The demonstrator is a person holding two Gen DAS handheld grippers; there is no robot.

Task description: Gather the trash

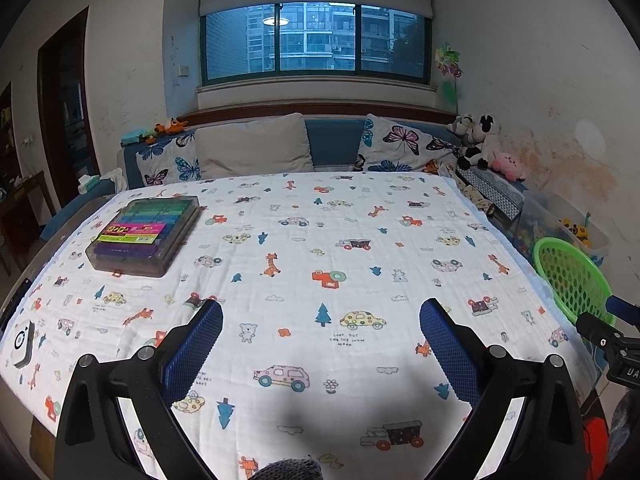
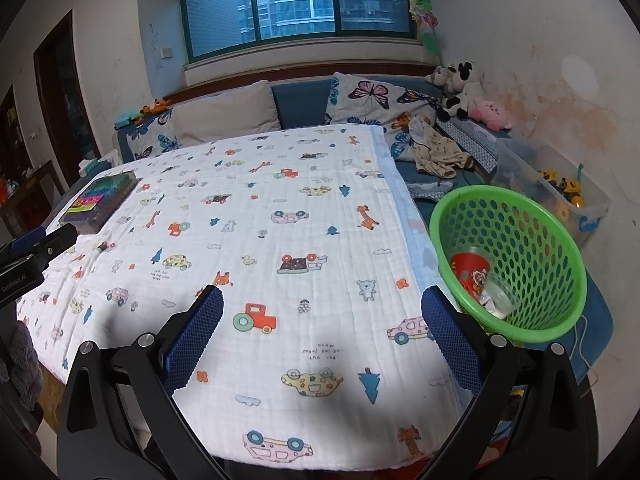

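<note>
A green perforated basket [image 2: 532, 220] stands off the table's right edge; inside lie a red printed cup [image 2: 470, 270] and a clear plastic cup [image 2: 498, 296]. Its rim also shows in the left wrist view [image 1: 560, 256]. My left gripper [image 1: 320, 320] is open and empty above the near middle of the patterned cloth. My right gripper [image 2: 322, 308] is open and empty above the cloth's near right part, its right finger close to the basket. The right gripper's body shows at the right edge of the left wrist view [image 1: 608, 336].
A table covered by a white cartoon-print cloth [image 1: 320, 240]. A clear case of coloured markers [image 1: 144, 236] lies at its far left, a small white device [image 1: 22, 344] at the near left edge. A sofa with pillows [image 1: 252, 144] and a clear toy bin [image 2: 560, 192] stand behind.
</note>
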